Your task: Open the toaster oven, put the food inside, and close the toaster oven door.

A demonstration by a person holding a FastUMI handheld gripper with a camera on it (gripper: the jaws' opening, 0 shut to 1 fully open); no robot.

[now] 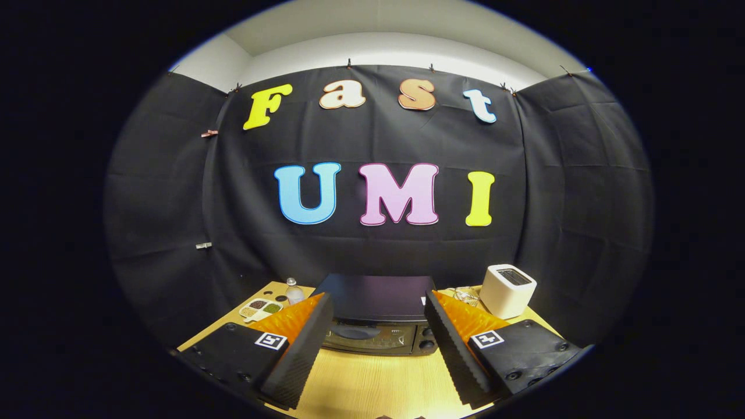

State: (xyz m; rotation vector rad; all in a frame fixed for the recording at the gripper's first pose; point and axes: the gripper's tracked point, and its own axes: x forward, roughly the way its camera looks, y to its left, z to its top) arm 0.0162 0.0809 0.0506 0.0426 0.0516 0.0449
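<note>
A black toaster oven (pixel 377 314) stands on the wooden table (pixel 372 378), straight ahead between and beyond my two fingers. Its glass door (pixel 366 338) is closed, with the handle across the top of the door and knobs (pixel 428 338) at its right end. My gripper (pixel 378 302) is open, raised above the table and some way back from the oven, with nothing between its fingers. The food for the oven is not clear from here.
A white pop-up toaster (pixel 507 290) stands right of the oven, with a small wire rack (pixel 465 297) beside it. Left of the oven are a small bottle (pixel 294 291) and a divided dish (pixel 260 307) of grains. Black cloth walls close the booth behind.
</note>
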